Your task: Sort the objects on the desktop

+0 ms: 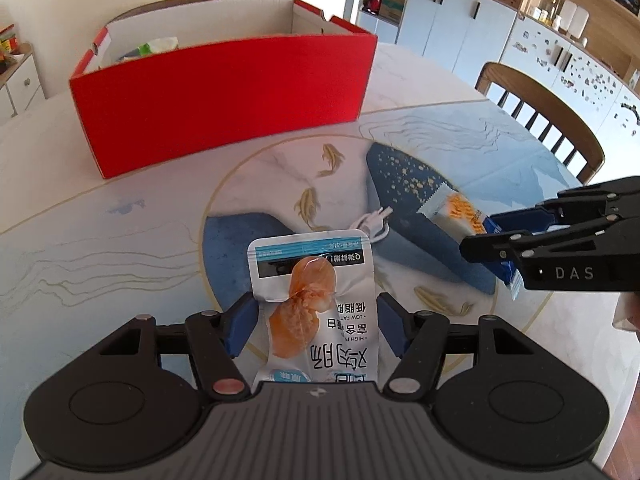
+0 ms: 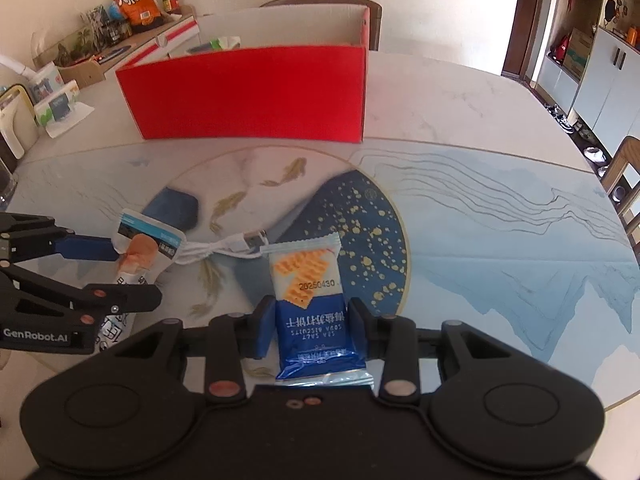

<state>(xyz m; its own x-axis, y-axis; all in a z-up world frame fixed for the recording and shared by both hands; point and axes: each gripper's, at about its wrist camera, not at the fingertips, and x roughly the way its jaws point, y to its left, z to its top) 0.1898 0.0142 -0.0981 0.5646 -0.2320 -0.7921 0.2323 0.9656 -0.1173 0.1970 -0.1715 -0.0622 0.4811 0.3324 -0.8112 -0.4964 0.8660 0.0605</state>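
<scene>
Above the table (image 2: 480,240), the sausage packet (image 1: 316,304) is clamped by the left gripper (image 1: 314,330) and the biscuit packet (image 2: 308,300) by the right gripper (image 2: 312,326). Both should be carried level over the red box (image 1: 224,108) rim, then released one at a time.

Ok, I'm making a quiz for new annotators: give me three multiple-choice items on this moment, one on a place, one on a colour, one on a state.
1. Where is the white cable?
A. in the box
B. on the table between the two packets
C. in the right tool

2. What colour is the box outside?
A. red
B. green
C. black

3. What is in the left tool?
A. nothing
B. the cable
C. the sausage packet

Key: 1 B, it lies on the table between the sausage packet and the biscuit packet; 2 A, its front wall is red; 3 C, the packet sits between its fingers.
</scene>
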